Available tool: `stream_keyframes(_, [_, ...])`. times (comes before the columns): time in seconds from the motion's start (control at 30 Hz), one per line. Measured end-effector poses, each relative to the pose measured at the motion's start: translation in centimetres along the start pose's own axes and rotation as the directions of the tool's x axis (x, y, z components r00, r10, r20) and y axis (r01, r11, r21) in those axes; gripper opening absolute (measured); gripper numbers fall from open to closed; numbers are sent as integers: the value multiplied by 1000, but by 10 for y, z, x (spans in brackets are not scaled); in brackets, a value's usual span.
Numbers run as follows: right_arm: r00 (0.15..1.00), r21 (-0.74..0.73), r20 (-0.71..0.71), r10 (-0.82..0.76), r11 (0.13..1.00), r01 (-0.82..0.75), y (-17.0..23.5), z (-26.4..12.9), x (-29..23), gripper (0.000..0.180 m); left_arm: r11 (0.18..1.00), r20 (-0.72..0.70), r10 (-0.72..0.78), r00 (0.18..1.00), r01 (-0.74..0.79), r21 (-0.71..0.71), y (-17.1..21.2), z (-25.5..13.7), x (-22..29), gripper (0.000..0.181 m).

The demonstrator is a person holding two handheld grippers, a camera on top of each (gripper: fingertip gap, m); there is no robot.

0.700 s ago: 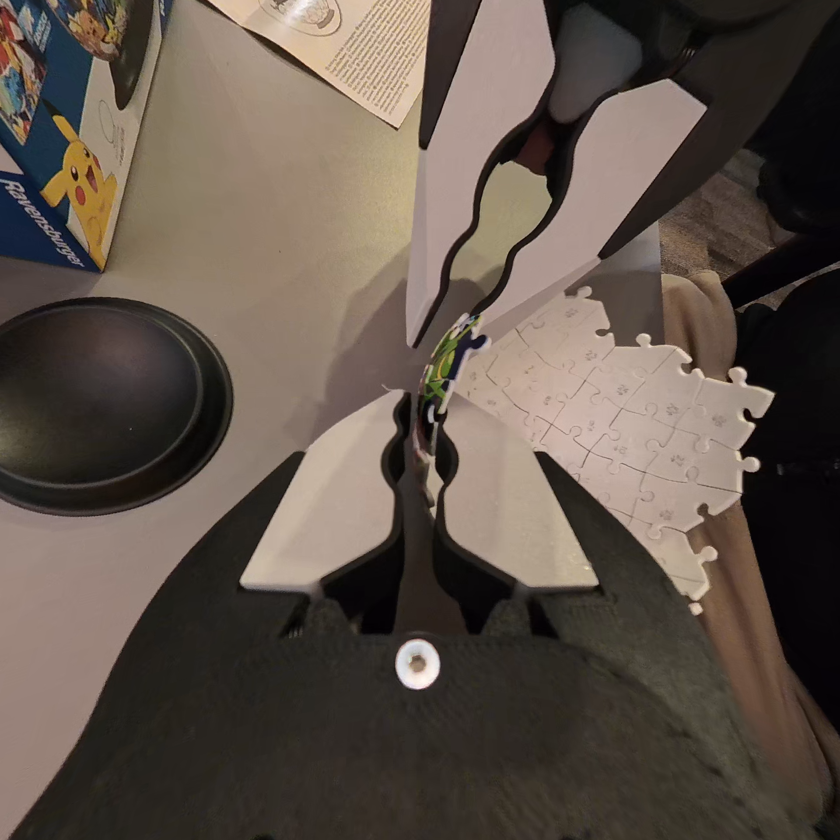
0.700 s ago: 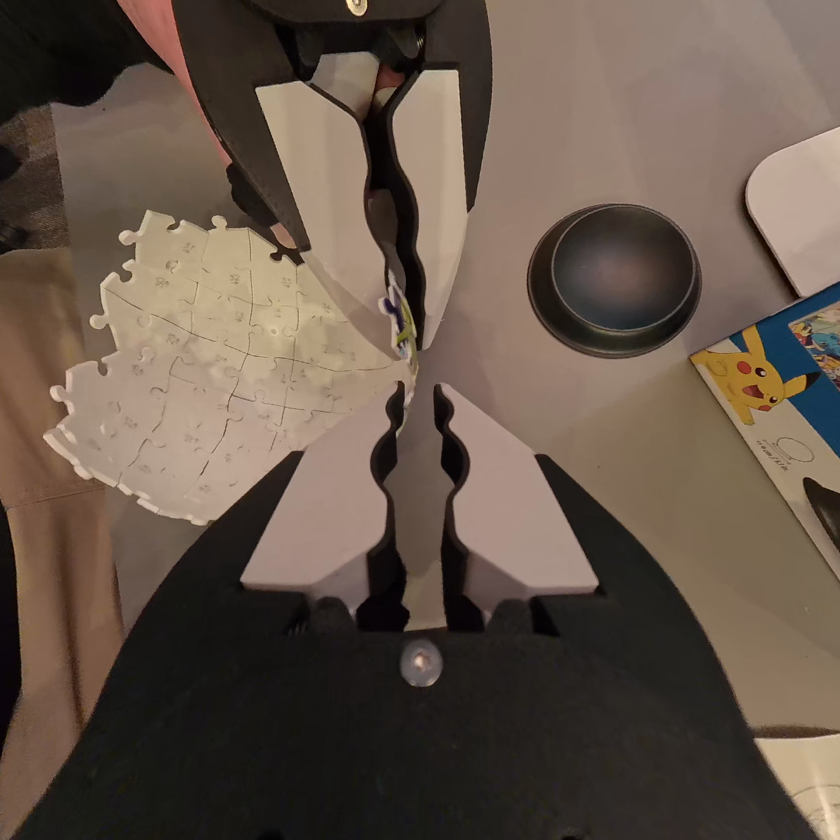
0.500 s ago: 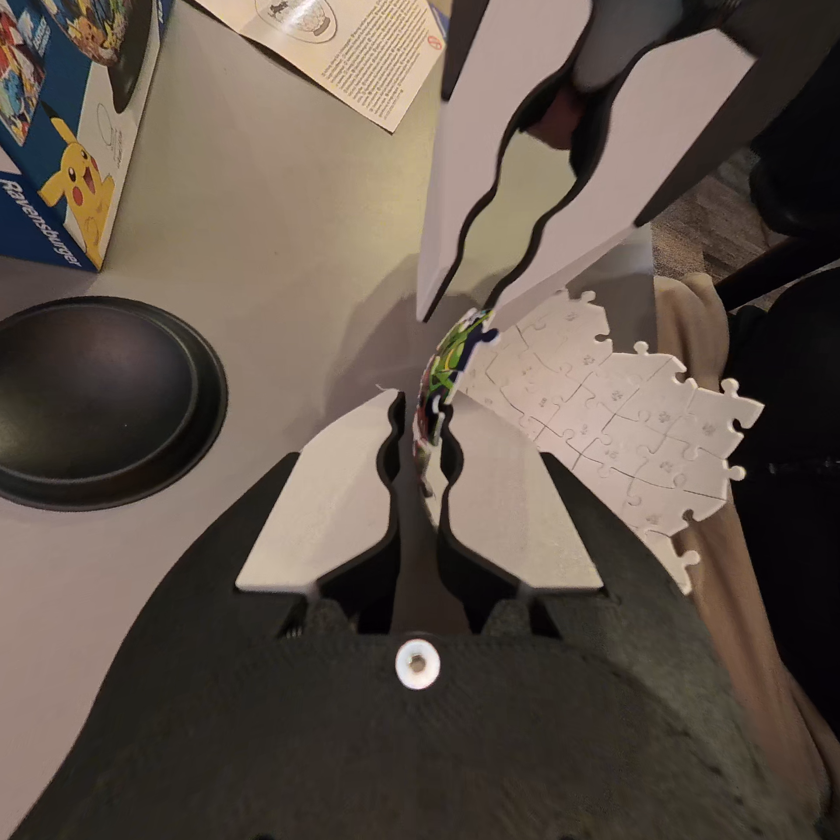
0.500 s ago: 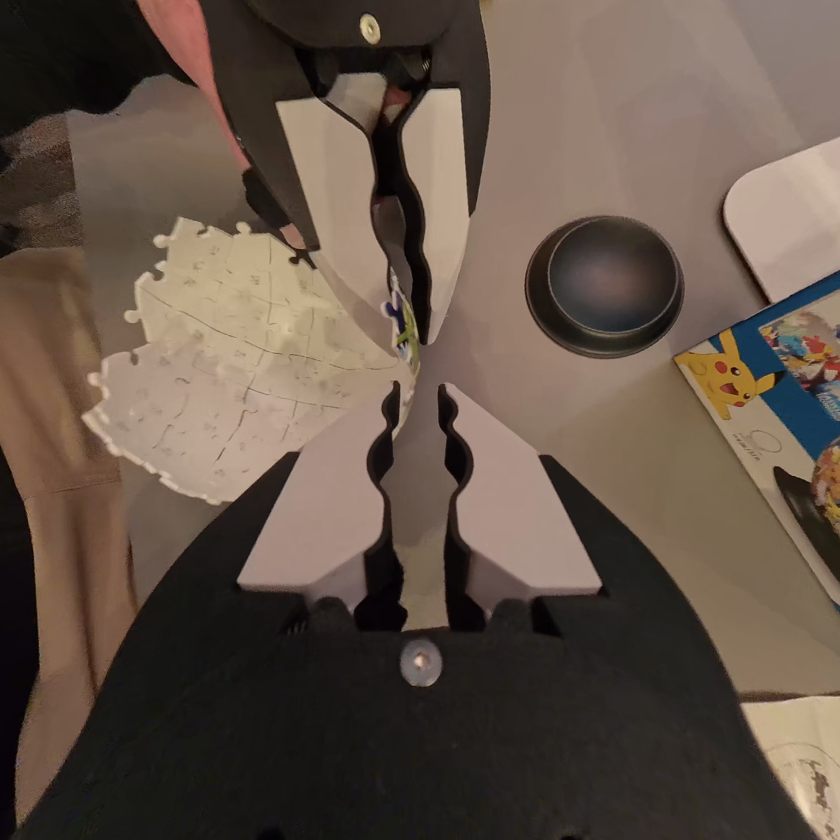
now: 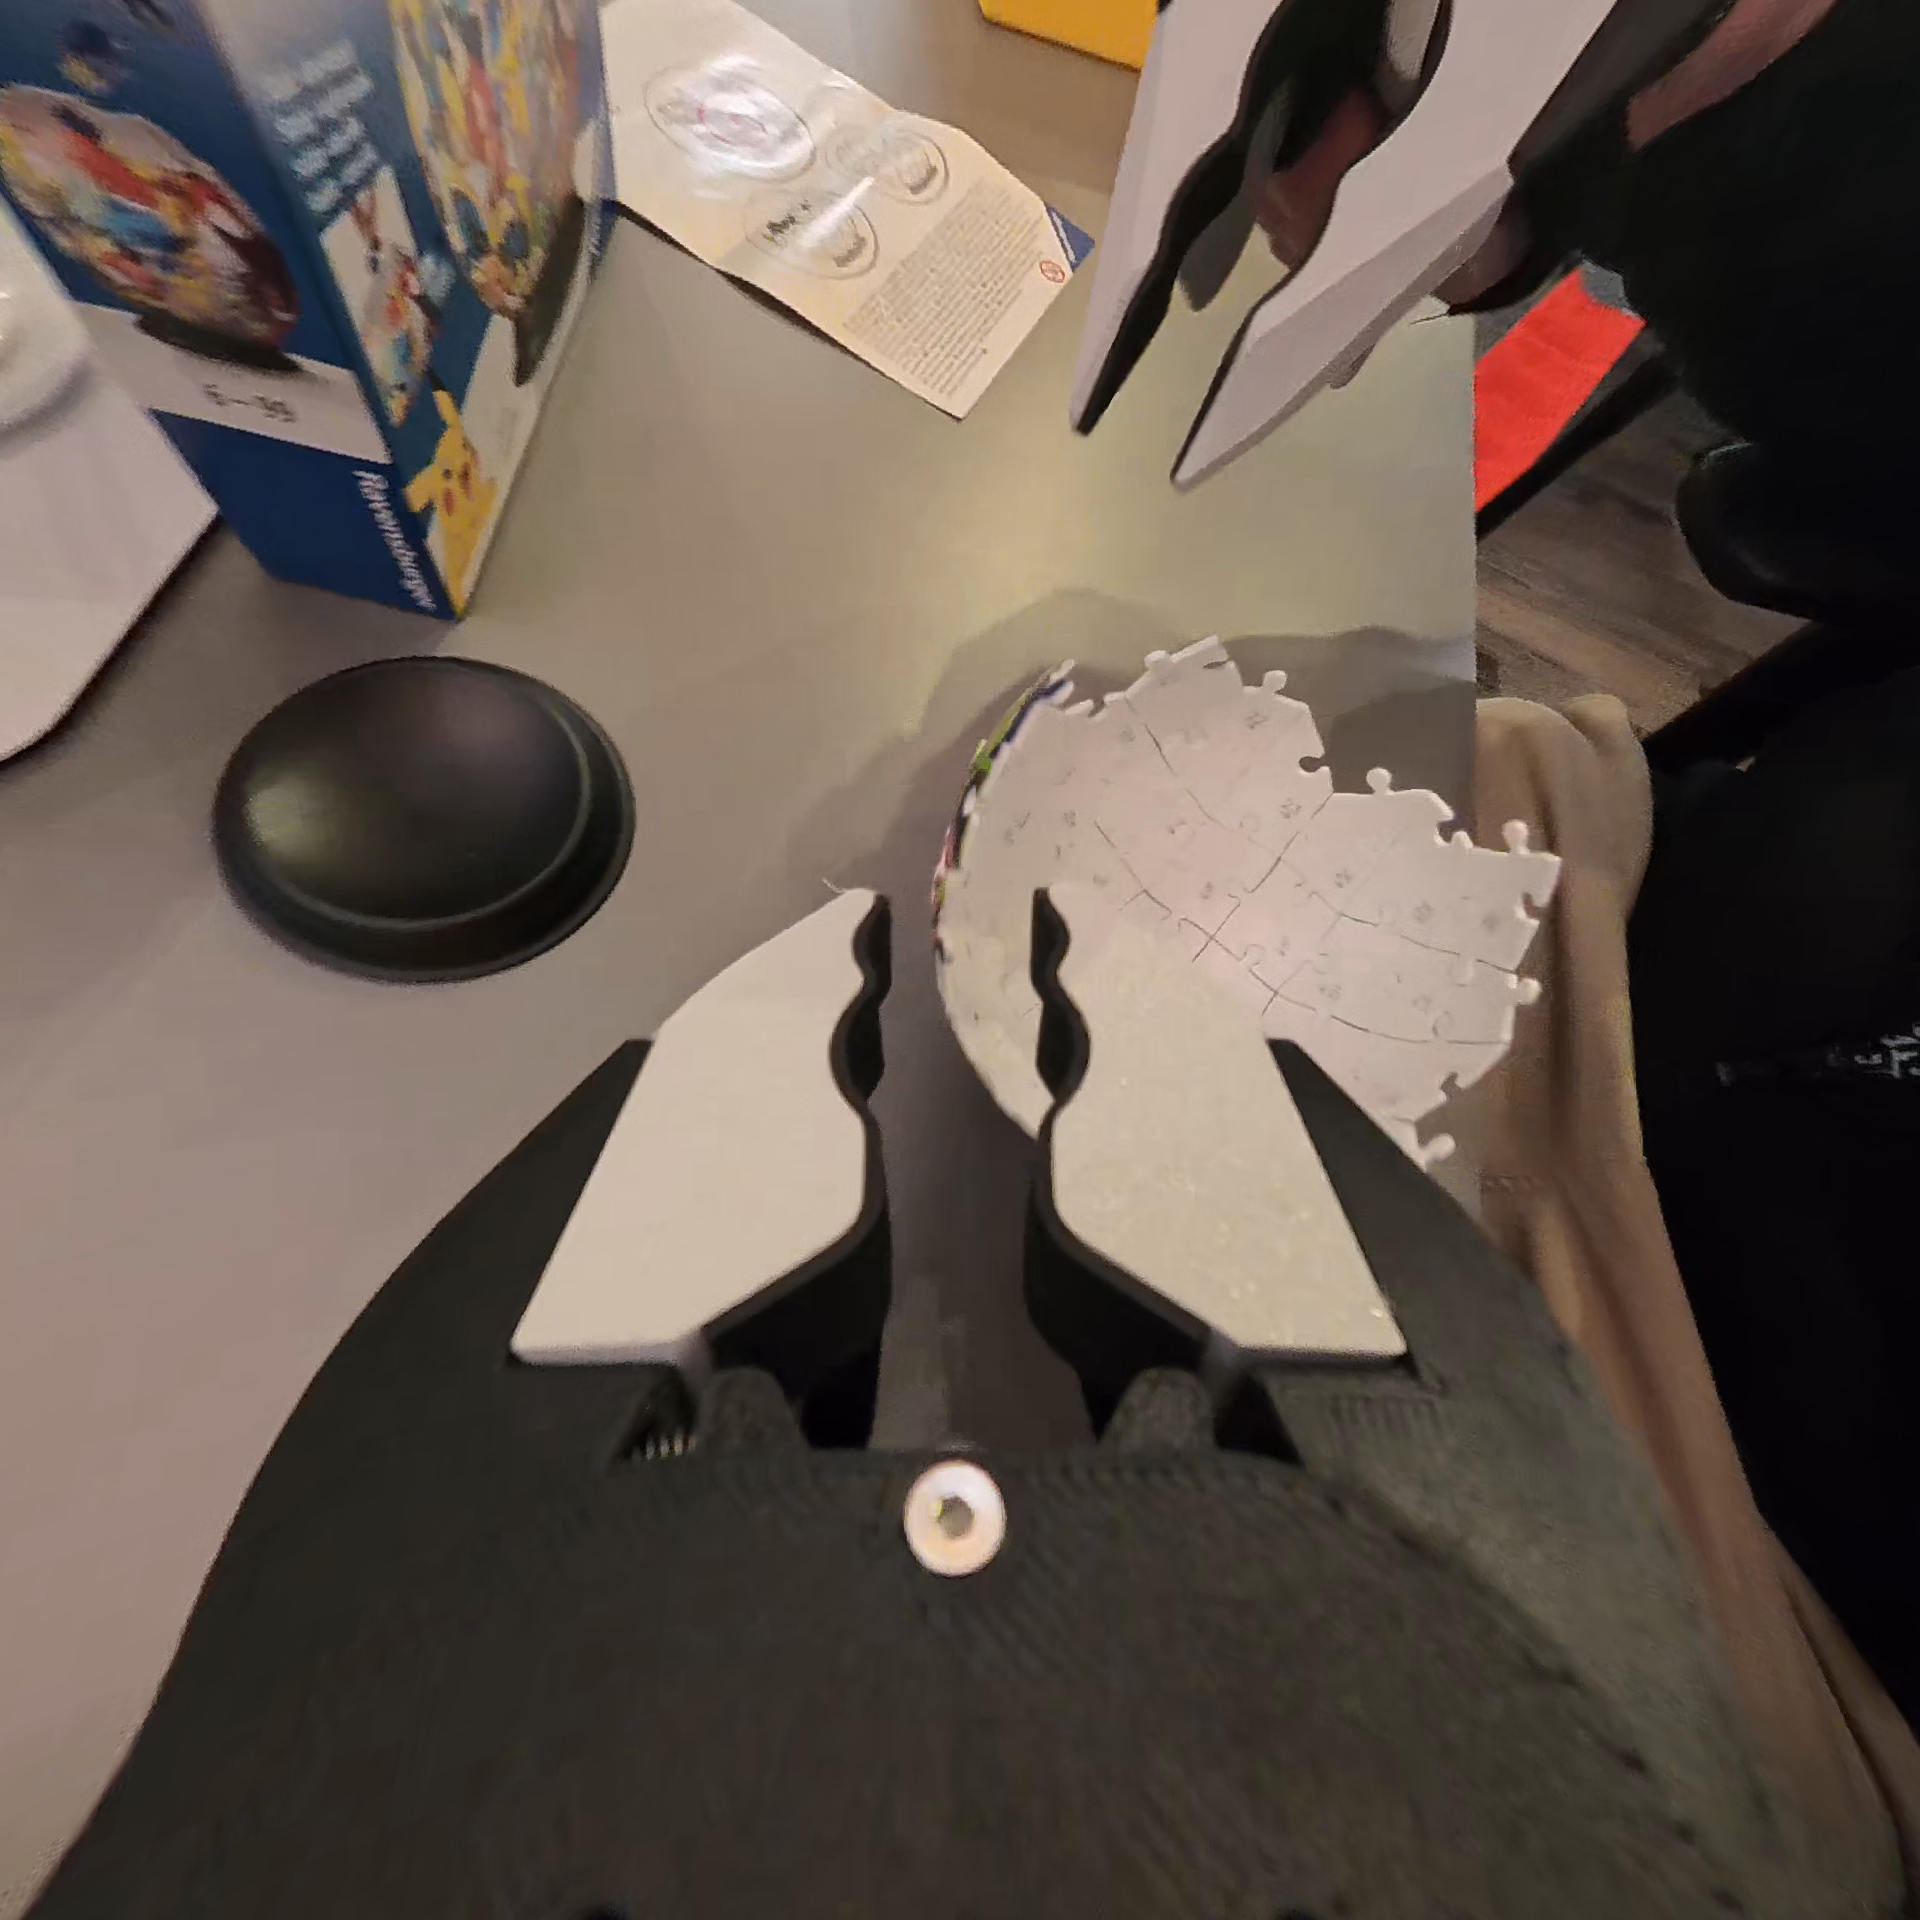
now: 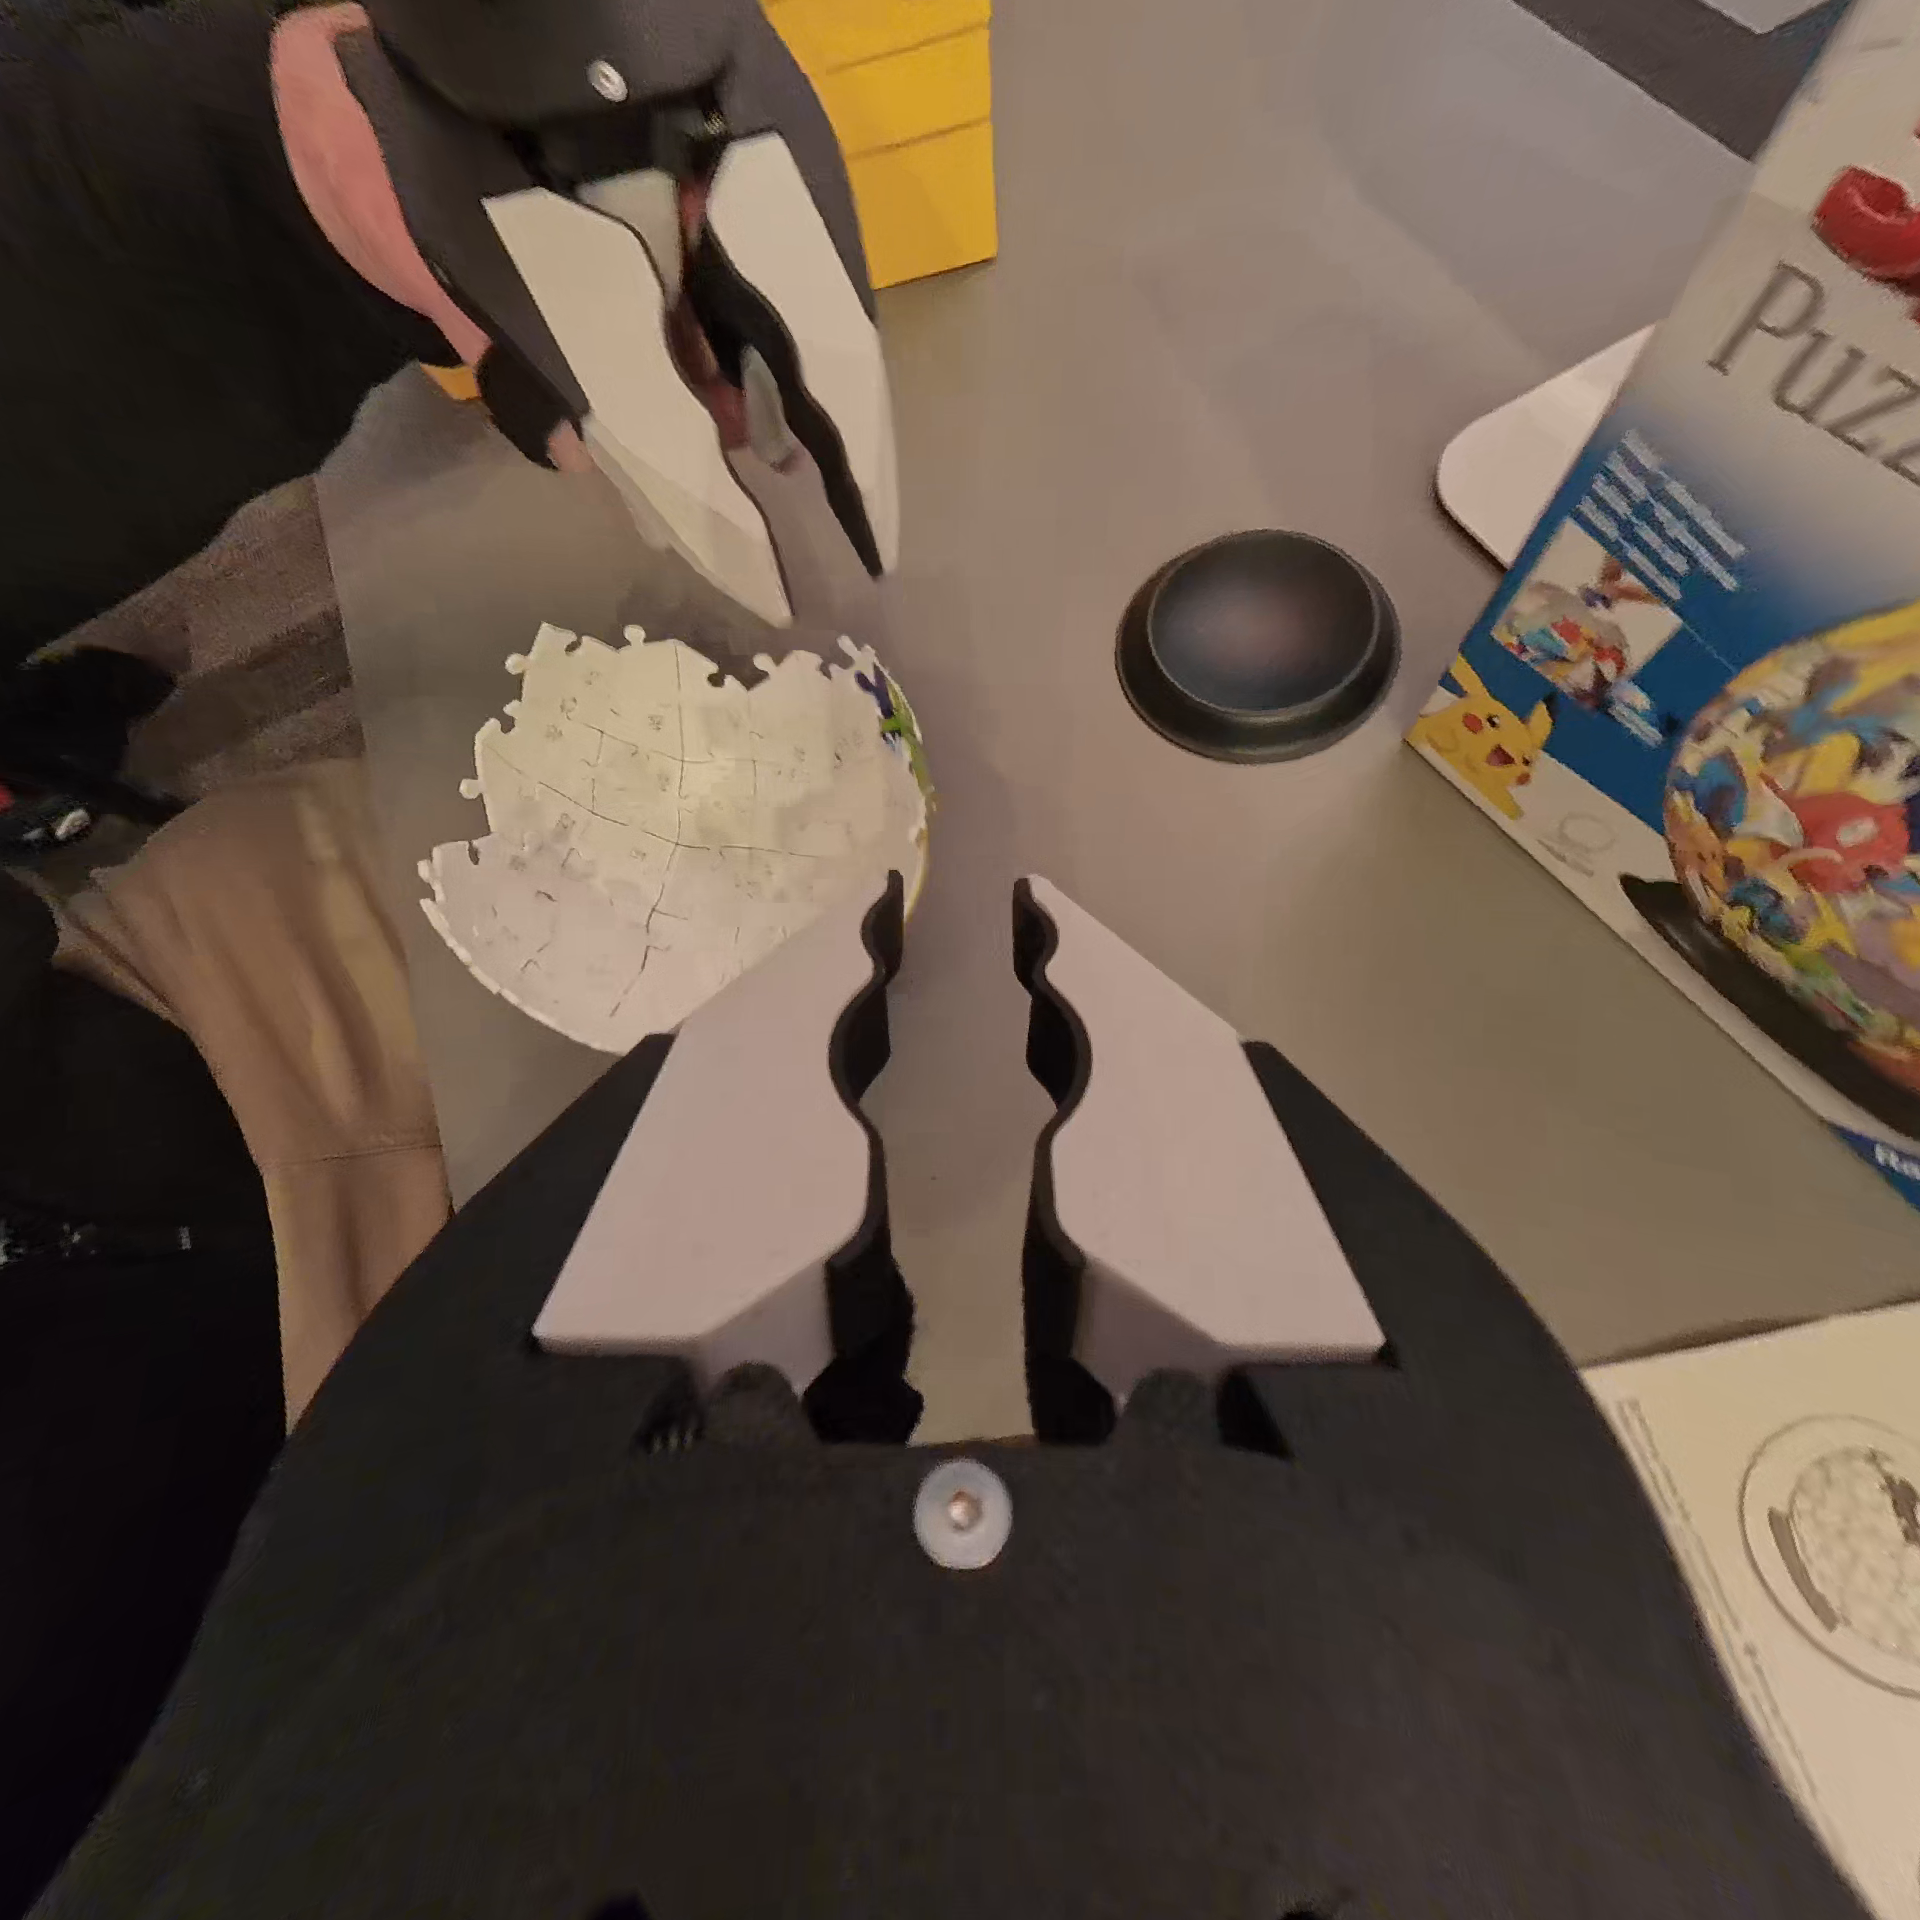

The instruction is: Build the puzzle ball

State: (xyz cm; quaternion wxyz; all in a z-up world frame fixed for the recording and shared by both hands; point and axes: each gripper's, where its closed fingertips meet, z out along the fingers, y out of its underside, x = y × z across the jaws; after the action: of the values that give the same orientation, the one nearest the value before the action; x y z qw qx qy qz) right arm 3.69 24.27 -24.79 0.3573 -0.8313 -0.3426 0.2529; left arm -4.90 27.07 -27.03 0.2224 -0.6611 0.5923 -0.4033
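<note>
My left gripper has its jaws a narrow gap apart with nothing between them; my right gripper stands the same, slightly parted and empty. Neither touches the half-built white curved shell of interlocked puzzle pieces, which rests on its rounded colour-printed side near the grey table edge, white inside tipped toward me. In the left wrist view it sits at about 2 o'clock from my fingertips; in the right, at 10 o'clock. I judge it is parked there, open side up, so the next piece can go onto its jagged rim, though I see no loose piece to fetch. Both grippers hang above it, I'd guess free to go for more.

Counting outward: one shell, one round black dish-shaped stand at 1 o'clock in the right view, surely waiting for the finished ball, one blue cardboard puzzle box, one unfolded paper instruction leaflet, and one yellow box at 12 o'clock
</note>
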Motion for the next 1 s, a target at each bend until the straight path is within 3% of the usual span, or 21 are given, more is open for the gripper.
stream_keyframes(0.03, [1000, 4, -5, 12, 1000, -12, 3, -3, 1, 20, 1000, 19, -6, 1000, 6, 13, 0, -7, -1, 25])
stream_keyframes(0.23, [998, 2, -24, 59, 998, -59, 25, -11, -1, 24, 996, 111, -57, 992, 48, 77, 8, -39, 5, 26])
stream_keyframes(0.5, [996, -55, -24, 89, 994, -90, 58, -15, -24, 29, 974, 230, -213, 950, 187, 131, 35, -50, 16, 29])
stream_keyframes(1.0, [978, 30, -208, 26, 999, -20, 52, -27, -18, 30, 953, 364, -283, 887, 217, 212, 65, -67, 58, 37])
